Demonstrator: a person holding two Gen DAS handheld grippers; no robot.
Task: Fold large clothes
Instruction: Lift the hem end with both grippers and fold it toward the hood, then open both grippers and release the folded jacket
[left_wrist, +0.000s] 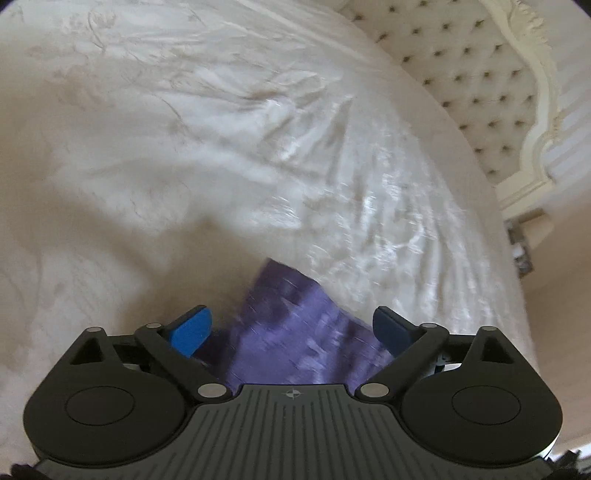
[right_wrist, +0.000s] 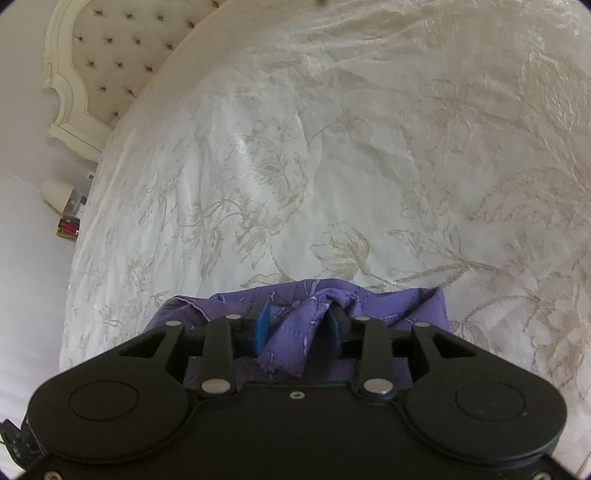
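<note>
left gripper (left_wrist: 291, 328): blue pads (left_wrist: 192, 332) spread wide apart. purple cloth (left_wrist: 299, 336) shows between and below them, touching neither pad as far as the blurred frame lets me tell. left wrist view is motion-smeared, so cloth detail is poor.

right gripper (right_wrist: 301, 325): fingers drawn in close, clamped on a bunched fold of the cloth (right_wrist: 291, 343). the fold stands up between the blue pad (right_wrist: 262, 325) and the dark pad opposite. stitching visible along the pinched edge. a pale floral print runs over the purple.

cloth position: near edge of the bed, directly under both grippers. in the right wrist view the rest of it lies crumpled on the bedspread (right_wrist: 295, 166) just beyond the fingers, spreading to either side of the pinch. its far right corner lies flat.

bedspread: white, sheen, beige flower pattern, creased. it covers all of the bed that is in view.

headboard (left_wrist: 476, 74): cream, button-tufted, carved frame, at the far end of the bed; top right in the left wrist view, top left in the right wrist view.

lamp (right_wrist: 55, 194): pale shade, beside the bed below the headboard, with small coloured items just under it, too small to identify.
</note>
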